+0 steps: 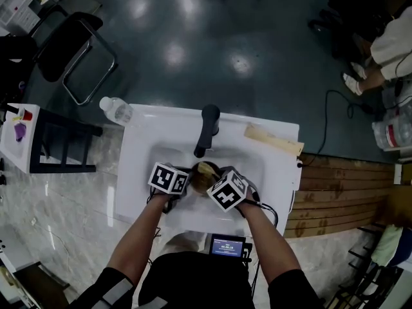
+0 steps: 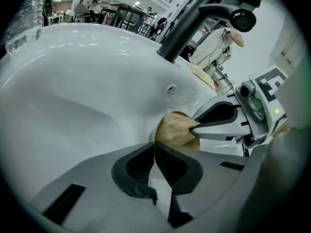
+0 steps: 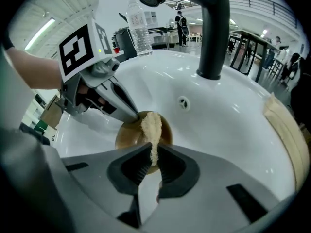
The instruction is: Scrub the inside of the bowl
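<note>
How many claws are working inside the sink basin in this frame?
2. The left claw grips the rim of the brown bowl in the basin; the right claw pinches a tan scrub pad inside that bowl. None appear hidden.

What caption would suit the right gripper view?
The right gripper holds a beige sponge inside the brown bowl gripped by the left gripper.

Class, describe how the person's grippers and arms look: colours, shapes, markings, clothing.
Both the left gripper and right gripper have light grey bodies with dark grey, wedge-shaped jaw pads. Each carries a white cube printed with black square markers. A black cable loops beside the right one. The person wears short black sleeves.
</note>
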Demonstrator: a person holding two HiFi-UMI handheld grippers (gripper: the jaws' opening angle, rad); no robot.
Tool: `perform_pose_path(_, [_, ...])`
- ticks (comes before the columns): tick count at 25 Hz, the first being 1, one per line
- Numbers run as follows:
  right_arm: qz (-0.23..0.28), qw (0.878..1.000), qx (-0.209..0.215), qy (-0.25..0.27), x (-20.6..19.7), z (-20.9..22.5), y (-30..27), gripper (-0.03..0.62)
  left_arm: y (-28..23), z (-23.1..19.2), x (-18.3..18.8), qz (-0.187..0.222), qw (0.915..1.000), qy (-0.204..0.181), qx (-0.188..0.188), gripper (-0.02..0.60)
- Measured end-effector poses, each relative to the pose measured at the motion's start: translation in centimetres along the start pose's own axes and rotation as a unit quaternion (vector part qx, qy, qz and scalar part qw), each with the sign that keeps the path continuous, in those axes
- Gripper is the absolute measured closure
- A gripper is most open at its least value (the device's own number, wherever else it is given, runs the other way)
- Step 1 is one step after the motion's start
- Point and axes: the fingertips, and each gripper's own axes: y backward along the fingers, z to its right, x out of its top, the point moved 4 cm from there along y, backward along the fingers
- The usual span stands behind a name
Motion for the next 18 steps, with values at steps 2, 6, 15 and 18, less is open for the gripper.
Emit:
perform_pose_path(2, [0.007, 1.0, -0.029, -0.004, 0.3, 0.7, 0.1, 0.556, 0.0, 0.0, 0.0, -0.001, 1.0, -0.001, 0.001, 0.569])
perform_pose_path(6, [0.024, 0.998, -0.063, -0.007, 0.7, 1.2, 0.0, 0.556, 0.0, 0.1, -0.2, -0.002, 1.0, 0.001, 0.003, 0.568])
perform_pose_path(15, [0.052, 0.997, -0.06, -0.026, 2.0, 0.7, -1.7, 0.556, -0.1, 0.0, -0.2, -0.002, 0.9999, 0.012, 0.004, 0.568])
perform_pose_path(18, [0.051, 0.997, -0.046, -0.036, 2.2, 0.6, -2.0, 0.556, -0.1, -0.1, -0.2, -0.002, 0.9997, 0.023, 0.003, 0.568])
